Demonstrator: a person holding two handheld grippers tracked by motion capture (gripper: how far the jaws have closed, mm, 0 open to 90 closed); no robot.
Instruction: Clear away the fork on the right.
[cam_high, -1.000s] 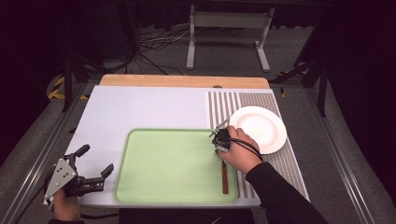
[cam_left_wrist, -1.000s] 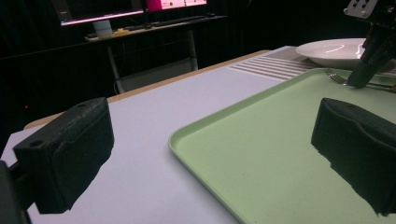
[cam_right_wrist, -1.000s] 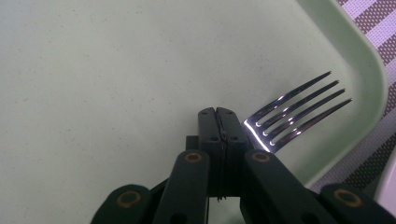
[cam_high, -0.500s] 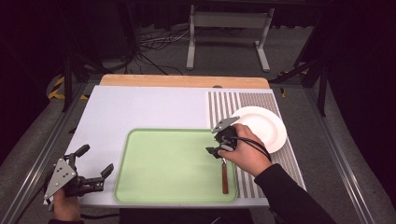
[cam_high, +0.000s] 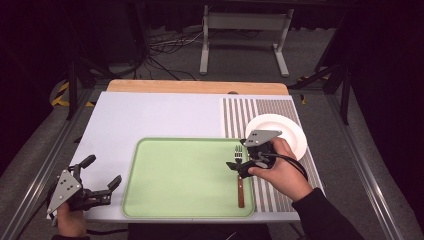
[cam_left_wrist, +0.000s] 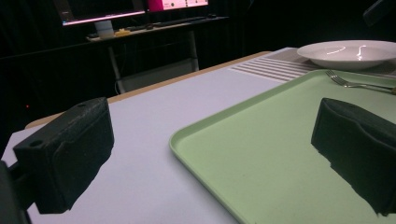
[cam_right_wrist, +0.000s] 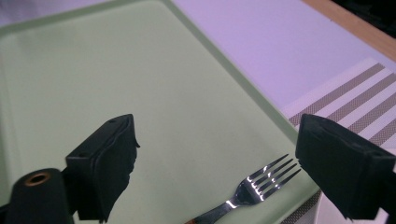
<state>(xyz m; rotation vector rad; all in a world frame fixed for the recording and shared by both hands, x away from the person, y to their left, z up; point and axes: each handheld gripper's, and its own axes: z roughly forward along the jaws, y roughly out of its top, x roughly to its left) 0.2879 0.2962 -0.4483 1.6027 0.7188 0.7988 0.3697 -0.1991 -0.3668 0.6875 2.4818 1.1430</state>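
Observation:
A fork (cam_high: 240, 190) with a brown handle lies along the right side of the green tray (cam_high: 150, 165), tines pointing away from me. My right gripper (cam_high: 240, 159) hovers open just over the fork's neck, held by a hand. In the right gripper view, the right gripper (cam_right_wrist: 217, 126) has its jaws wide apart with the fork's tines (cam_right_wrist: 266, 179) low between them. A white plate (cam_high: 285, 131) sits right of the tray. My left gripper (cam_high: 102, 171) is open at the table's front left corner. In the left gripper view, the left gripper (cam_left_wrist: 210, 140) faces the tray's rim (cam_left_wrist: 196, 135).
The tray and plate rest on a pale mat (cam_high: 150, 115) with a striped panel (cam_high: 265, 110) on the right. A wooden strip (cam_high: 197, 86) runs along the far edge. Metal rails flank the table, and a stand (cam_high: 242, 30) and cables lie on the floor beyond.
The right gripper has drawn back a little from the fork's head and its jaws now stand apart, uncovering the tines. The left gripper has stayed put.

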